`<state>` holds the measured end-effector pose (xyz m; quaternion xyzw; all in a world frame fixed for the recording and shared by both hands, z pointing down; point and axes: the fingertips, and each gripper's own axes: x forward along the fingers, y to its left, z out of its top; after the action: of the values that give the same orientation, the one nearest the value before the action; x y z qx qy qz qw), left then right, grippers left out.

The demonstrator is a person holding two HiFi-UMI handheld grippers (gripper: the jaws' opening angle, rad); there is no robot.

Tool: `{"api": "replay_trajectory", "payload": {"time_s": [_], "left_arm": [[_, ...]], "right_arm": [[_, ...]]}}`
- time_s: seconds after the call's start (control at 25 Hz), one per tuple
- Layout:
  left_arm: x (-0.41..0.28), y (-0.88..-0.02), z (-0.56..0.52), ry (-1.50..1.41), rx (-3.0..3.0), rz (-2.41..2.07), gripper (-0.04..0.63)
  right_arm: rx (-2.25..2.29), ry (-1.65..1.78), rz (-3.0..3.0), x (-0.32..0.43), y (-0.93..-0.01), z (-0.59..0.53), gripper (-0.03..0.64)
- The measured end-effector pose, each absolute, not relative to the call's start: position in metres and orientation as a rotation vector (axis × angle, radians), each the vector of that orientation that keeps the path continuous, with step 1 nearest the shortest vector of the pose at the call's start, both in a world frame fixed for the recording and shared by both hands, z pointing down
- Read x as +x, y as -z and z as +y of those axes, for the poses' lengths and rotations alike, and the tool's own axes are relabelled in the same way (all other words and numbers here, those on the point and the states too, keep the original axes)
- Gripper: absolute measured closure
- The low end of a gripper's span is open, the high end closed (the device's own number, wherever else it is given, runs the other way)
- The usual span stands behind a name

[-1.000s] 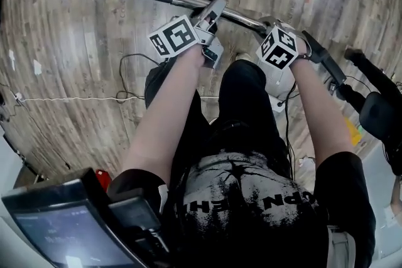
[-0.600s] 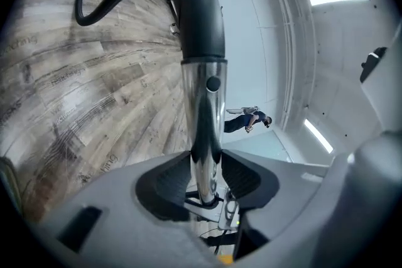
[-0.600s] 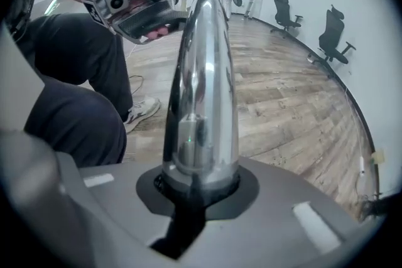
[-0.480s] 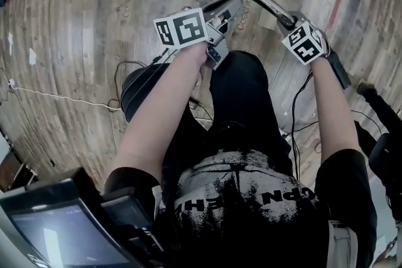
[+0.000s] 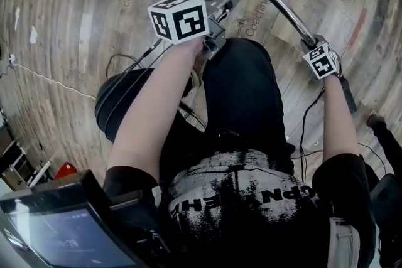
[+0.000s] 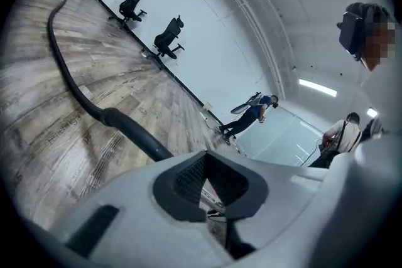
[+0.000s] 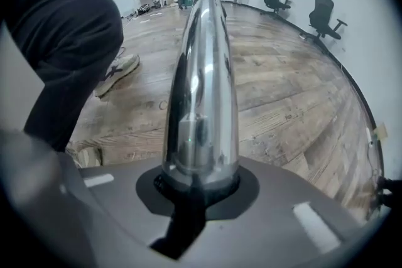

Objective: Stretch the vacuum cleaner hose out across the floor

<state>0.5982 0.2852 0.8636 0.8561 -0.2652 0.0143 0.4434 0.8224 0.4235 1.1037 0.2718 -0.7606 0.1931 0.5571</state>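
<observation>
Right gripper [image 7: 201, 180]: jaws clamped on the chrome tube [image 7: 201, 85], which in the head view slants from that gripper [image 5: 316, 50] up and left across the wood floor [image 5: 75, 22]. Left gripper [image 6: 207, 188]: jaws pressed together with nothing between them, held above the person's knee [image 5: 242, 66] and apart from the tube [image 5: 282, 7]. Black hose [image 6: 129, 130]: joined to the tube's far end, trailing away over the floor in a long curve.

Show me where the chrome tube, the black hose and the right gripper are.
chrome tube [image 7: 204, 72]: right gripper view, middle of its shiny length.
black hose [image 6: 135, 135]: left gripper view, its thick end section.
right gripper [image 5: 309, 42]: head view, where its jaws clamp the tube.
</observation>
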Motion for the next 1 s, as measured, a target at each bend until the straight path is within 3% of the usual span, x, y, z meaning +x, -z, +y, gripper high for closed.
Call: {"api": "replay_trajectory", "payload": {"time_s": [0.48,1.0], "left_arm": [[0.644,-0.869,0.315,-0.088,2.180,-0.705,0.594],[0.672,-0.883,0.308,-0.198,2.266,-0.751,0.594]], "right_arm": [[0.575,-0.506,-1.797,0.840,-1.191,0.473,0.564],[0.547,-0.508,-1.720,0.844,-1.216,0.479,0.561]]}}
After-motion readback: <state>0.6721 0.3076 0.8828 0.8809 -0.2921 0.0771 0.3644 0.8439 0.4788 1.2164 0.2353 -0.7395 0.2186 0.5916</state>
